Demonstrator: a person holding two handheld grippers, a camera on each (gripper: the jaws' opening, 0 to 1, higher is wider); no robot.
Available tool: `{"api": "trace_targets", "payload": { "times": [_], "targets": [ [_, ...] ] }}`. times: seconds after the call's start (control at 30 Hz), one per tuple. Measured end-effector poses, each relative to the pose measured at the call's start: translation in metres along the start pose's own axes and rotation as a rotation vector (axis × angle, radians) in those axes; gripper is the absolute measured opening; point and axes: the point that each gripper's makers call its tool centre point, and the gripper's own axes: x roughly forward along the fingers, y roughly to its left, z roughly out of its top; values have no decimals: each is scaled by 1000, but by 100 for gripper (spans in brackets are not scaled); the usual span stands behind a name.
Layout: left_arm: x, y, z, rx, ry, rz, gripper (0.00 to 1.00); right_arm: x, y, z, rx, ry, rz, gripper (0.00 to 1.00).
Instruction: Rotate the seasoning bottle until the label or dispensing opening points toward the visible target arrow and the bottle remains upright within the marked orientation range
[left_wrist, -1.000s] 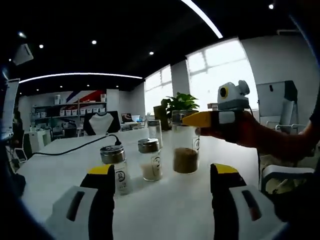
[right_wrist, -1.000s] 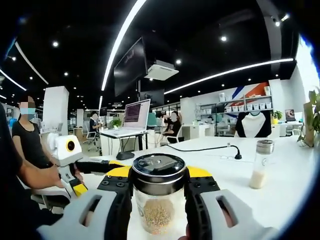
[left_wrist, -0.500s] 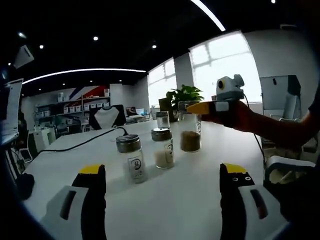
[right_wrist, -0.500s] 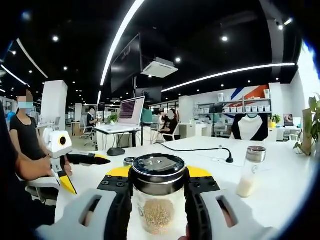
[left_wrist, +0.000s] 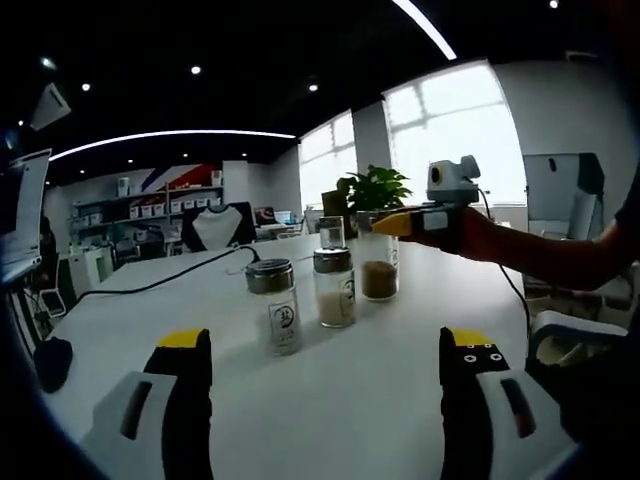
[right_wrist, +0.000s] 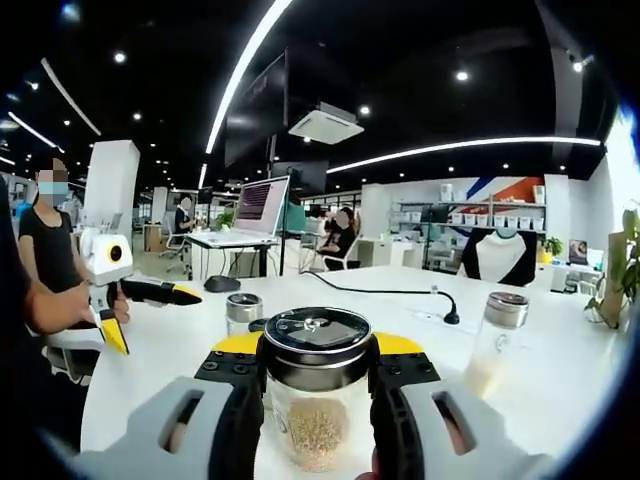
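My right gripper is shut on the seasoning bottle, a clear jar of brown grains with a dark round lid, upright between the yellow-tipped jaws. In the left gripper view that bottle stands on the white table with the right gripper closed around its top. My left gripper hovers low over the table, open and holding nothing, well short of the bottles. The left gripper also appears at the left of the right gripper view, held by a hand.
Two silver-lidded shakers stand in a row beside the held bottle, with another jar behind. A black cable crosses the table, a dark mouse lies at its left, and a plant stands at the back.
My left gripper has drawn back from the bottles and stays open. The right gripper keeps hold of the seasoning bottle while its view has turned slightly; a shaker now shows behind the lid.
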Motion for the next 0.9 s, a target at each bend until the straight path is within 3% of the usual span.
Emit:
{"api": "trace_targets", "payload": {
  "times": [0.23, 0.5, 0.9],
  "targets": [
    [0, -2, -2, 20, 13, -1, 99, 0, -2, -4, 7, 5, 13, 38],
    [-2, -4, -1, 17, 12, -7, 99, -18, -11, -4, 63, -23, 17, 39],
    [-4, -5, -5, 11, 20, 1, 98, -11, -12, -4, 56, -39, 36, 39]
  ]
}}
